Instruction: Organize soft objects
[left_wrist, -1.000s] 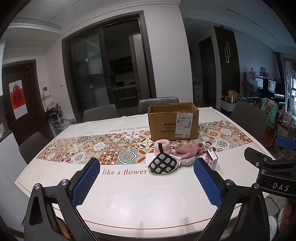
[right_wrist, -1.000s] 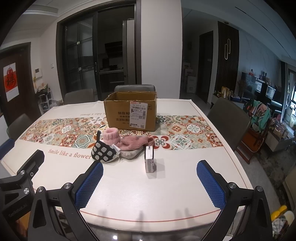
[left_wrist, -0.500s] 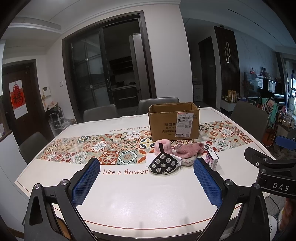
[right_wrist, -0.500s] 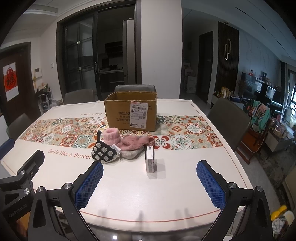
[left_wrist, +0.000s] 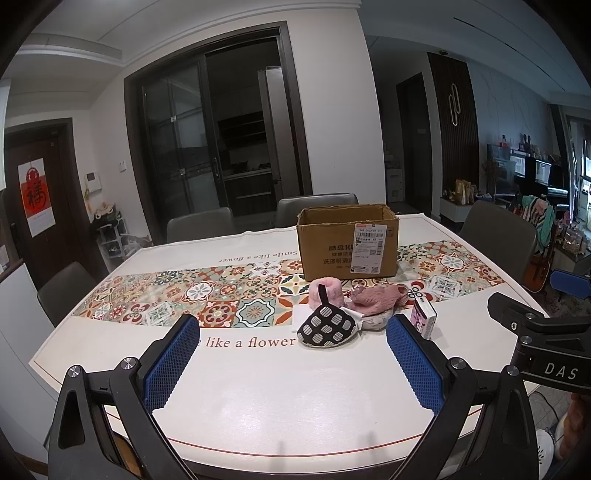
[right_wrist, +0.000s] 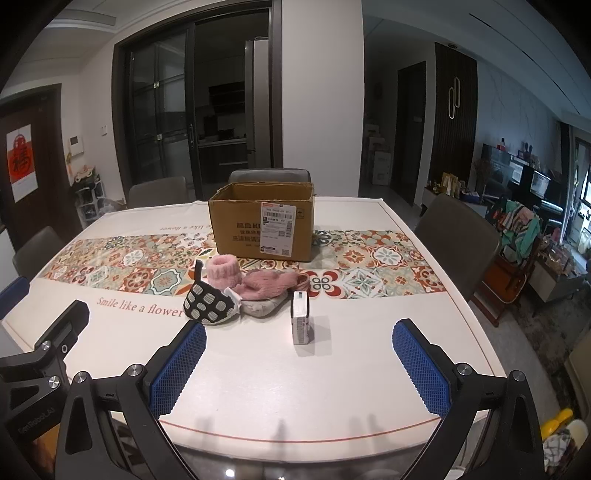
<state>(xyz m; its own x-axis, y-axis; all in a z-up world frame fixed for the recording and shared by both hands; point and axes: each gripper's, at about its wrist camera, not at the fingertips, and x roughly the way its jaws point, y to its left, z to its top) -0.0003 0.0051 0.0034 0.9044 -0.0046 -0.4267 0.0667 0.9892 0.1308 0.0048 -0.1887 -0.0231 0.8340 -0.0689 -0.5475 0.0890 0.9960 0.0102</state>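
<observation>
- Left gripper (left_wrist: 291, 363) spread wide above the near table (left_wrist: 258, 398) edge, holding nothing.
- Black spotted pouch (left_wrist: 327, 327) lying just beyond, touching a pink fuzzy cuff (left_wrist: 325, 291) behind it.
- Pink knit piece (left_wrist: 376, 300) draped on a grey cushion (left_wrist: 375, 322), right of the pouch.
- Small pink carton (left_wrist: 424, 317) standing upright just beside the cushion.
- Open cardboard box (left_wrist: 347, 242) farther back on the patterned runner (left_wrist: 207, 299).
- Right gripper (right_wrist: 299, 363) likewise spread wide, empty, aimed at the carton.

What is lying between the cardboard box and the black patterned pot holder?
In the right wrist view, a pink knitted cuff stands between the cardboard box and the pot holder, on the patterned runner.
</observation>
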